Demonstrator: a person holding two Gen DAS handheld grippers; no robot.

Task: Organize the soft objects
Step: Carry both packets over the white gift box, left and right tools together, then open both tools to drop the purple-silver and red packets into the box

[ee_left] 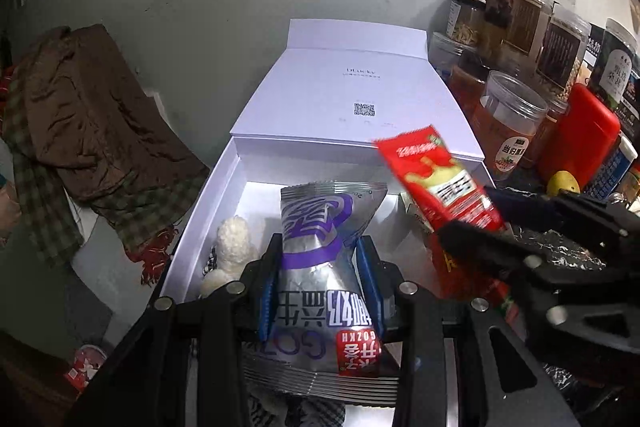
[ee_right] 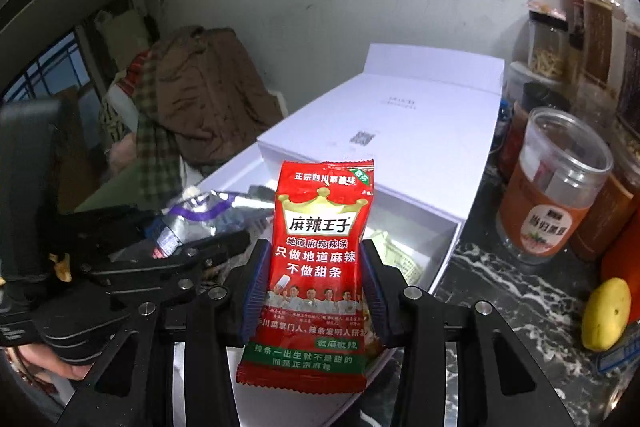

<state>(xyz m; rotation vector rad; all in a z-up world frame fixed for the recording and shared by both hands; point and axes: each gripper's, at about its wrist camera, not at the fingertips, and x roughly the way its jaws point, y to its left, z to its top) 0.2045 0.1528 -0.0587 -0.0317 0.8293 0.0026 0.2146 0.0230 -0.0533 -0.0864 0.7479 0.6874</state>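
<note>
Right gripper [ee_right: 316, 291] pinches red snack packet [ee_right: 320, 267].

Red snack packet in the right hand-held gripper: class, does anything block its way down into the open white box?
Nothing visible does. The red snack packet hangs above the open white box, whose near corner holds only a pale sachet.

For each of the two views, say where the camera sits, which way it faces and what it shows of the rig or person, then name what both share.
Left wrist: sits on the left gripper, looking down along its fingers into the white box; its pads pinch a silver snack bag, and the right gripper enters from the right.
Right wrist: sits on the right gripper, facing the same box from its right side; its pads pinch a red snack packet, with the left gripper at left.
Shared: box, both packets, brown jacket, jars.
</note>
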